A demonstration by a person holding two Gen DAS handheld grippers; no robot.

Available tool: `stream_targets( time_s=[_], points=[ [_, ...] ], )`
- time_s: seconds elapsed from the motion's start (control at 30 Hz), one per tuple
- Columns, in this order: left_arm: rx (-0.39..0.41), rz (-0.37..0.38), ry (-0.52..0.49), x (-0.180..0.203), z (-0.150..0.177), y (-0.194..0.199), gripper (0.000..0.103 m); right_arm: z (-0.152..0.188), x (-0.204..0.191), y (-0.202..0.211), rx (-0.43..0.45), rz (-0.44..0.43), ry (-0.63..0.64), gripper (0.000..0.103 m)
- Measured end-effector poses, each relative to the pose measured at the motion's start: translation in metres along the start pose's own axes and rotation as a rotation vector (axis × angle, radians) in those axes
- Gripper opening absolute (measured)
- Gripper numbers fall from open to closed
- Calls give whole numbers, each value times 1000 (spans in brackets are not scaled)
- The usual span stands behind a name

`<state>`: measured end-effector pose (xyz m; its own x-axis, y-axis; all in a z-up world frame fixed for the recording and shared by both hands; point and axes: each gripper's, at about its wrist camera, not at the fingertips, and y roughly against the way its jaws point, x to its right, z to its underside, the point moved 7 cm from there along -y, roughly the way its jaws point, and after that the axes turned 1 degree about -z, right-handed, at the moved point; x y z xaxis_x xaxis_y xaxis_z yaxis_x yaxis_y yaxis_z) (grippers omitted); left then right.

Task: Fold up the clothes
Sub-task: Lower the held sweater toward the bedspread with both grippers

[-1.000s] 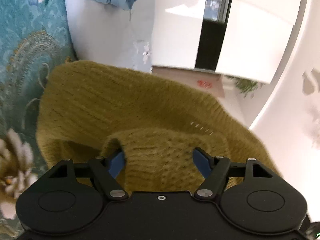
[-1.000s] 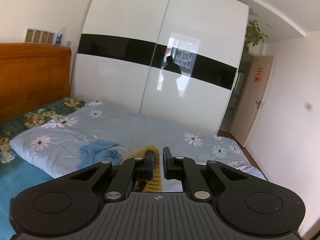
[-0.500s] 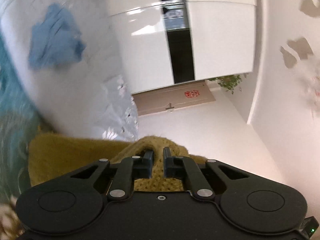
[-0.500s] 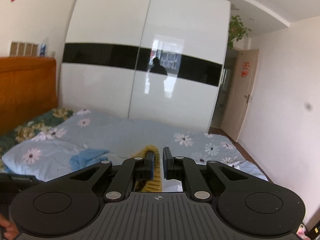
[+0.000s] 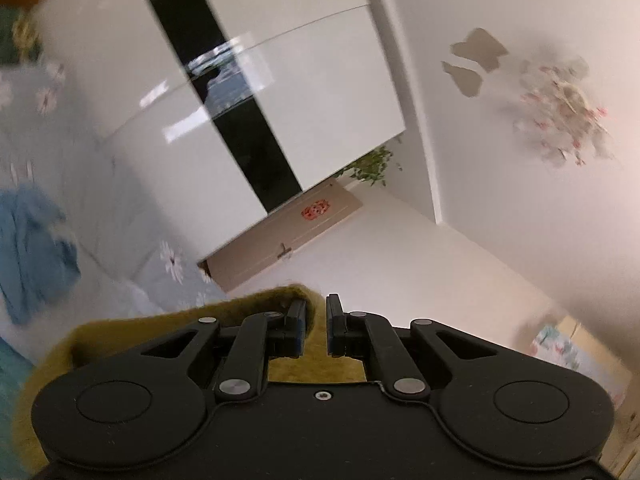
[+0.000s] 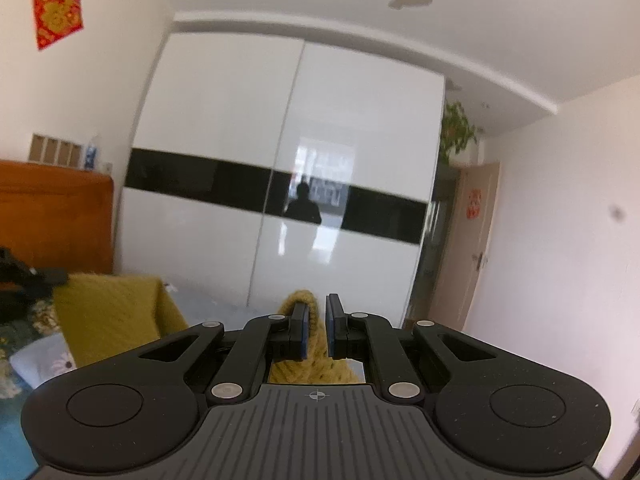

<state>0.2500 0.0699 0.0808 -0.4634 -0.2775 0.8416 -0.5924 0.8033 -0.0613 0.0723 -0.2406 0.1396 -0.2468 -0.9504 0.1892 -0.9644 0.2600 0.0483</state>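
Big white wardrobe (image 6: 288, 184) filling the middle of the right view, two sliding doors with one black band across, a dark figure reflected in the band. Same wardrobe (image 5: 248, 92) tilted hard in the left view, running from 10 toward 5 o'clock. Bed (image 5: 132, 240) with daisy-print cover at 9 o'clock in the left view, blurry. Orange headboard (image 6: 52, 216) at 9 o'clock in the right view. One door (image 6: 476, 240) at 3 o'clock by the wardrobe, red decoration on it.

One mustard knit sweater (image 6: 116, 316), lifted off the bed and stretched between both grippers. In the right view a broad panel hanging at 8 o'clock, plus a bunched ridge poking up right between the fingers at 6 o'clock. In the left view the sweater (image 5: 168, 328) draped under and left of the gripper, 6 to 8 o'clock, with a folded edge rising into the finger gap.

Two grippers total. Right gripper (image 6: 315, 330) clamped on the knit ridge, fingers nearly together with yarn filling the gap. Left gripper (image 5: 316, 330) likewise pinched on the sweater edge, narrow gap, fabric squeezed in it.

One crumpled blue garment (image 5: 32, 252) lying on the bed at 9 o'clock in the left view, well apart from the sweater. One potted plant (image 6: 460, 128) on top of the wardrobe's right end. One red diamond poster (image 6: 58, 12) at 10 o'clock on the wall.
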Motion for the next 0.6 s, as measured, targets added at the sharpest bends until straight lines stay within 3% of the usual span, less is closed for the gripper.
stream_targets(
  time_s=[0.1, 0.33, 0.47, 0.6],
  points=[
    [11, 16, -70, 26, -19, 29, 5, -8, -7, 27, 32, -12, 15, 7],
    [7, -4, -76, 49, -9, 78, 6, -18, -26, 60, 41, -52, 56, 7],
    [-38, -91, -113, 37, -7, 74, 6, 2, -31, 23, -70, -70, 17, 7],
    [-64, -203, -50, -13, 10, 56, 6, 51, -44, -33, -234, -112, -64, 7]
  ],
)
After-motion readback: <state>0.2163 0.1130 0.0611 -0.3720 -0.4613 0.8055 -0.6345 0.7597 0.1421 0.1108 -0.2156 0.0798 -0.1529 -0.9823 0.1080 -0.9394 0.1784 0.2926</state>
